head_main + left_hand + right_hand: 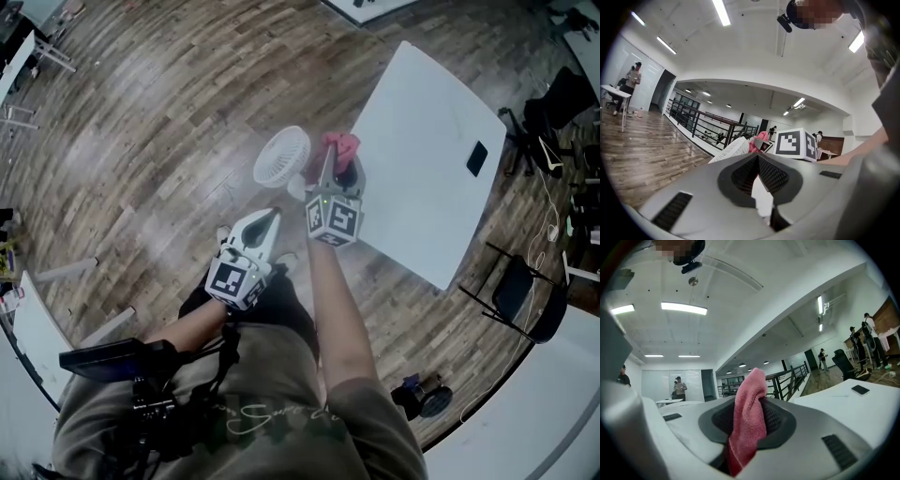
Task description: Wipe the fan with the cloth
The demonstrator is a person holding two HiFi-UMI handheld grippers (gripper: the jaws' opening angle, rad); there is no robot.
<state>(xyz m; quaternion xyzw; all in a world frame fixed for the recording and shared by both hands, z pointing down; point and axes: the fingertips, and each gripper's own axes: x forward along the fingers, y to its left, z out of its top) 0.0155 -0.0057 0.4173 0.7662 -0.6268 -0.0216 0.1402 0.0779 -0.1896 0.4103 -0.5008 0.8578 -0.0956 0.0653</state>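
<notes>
A white round fan (281, 156) stands just left of the white table's near corner, its grille facing up toward me. My right gripper (330, 164) is shut on a pink cloth (343, 146), held right beside the fan's right edge. In the right gripper view the cloth (749, 413) hangs folded between the jaws. My left gripper (275, 217) is lower and nearer to me, shut with nothing in it. Its view shows the fan (732, 149), the cloth (762, 139) and the right gripper's marker cube (797, 143) just ahead of its closed jaws.
The white table (422, 178) lies to the right with a dark phone (476, 157) on it. Black chairs (520, 291) and cables stand beyond it at the right. Wooden floor spreads left of the fan. People stand far off in the room (633, 79).
</notes>
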